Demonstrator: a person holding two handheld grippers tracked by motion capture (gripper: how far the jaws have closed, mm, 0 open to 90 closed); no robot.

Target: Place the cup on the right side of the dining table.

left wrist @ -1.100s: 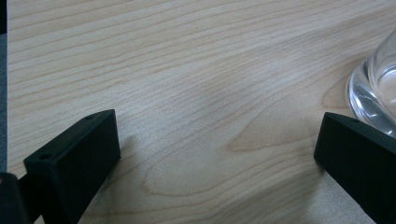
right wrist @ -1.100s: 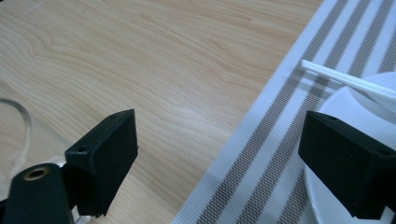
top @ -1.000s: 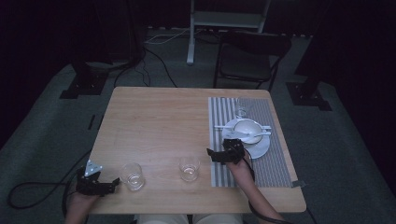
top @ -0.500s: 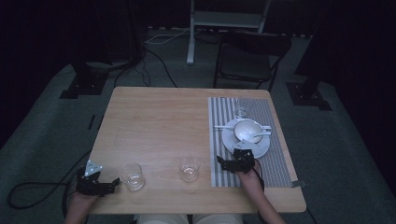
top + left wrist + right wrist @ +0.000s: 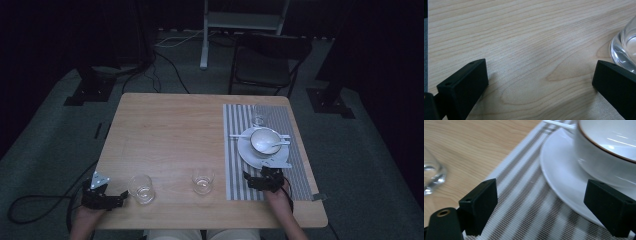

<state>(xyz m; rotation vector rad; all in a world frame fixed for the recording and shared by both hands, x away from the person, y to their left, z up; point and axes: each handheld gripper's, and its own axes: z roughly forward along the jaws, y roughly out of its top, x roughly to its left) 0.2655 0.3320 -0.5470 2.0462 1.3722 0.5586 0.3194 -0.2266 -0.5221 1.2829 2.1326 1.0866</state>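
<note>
The left tool lay spread beside an upright glass tumbler at the tabletop's near edge; the right tool gaped empty on the striped placemat by the saucer.

1. Clear glass tumbler, empty and upright, stands near the worktop's near edge, left of the striped placemat.
2. Second clear tumbler (also upright) stands just left of the placemat.
3. White bowl sits on a white plate, on the placemat.
</note>
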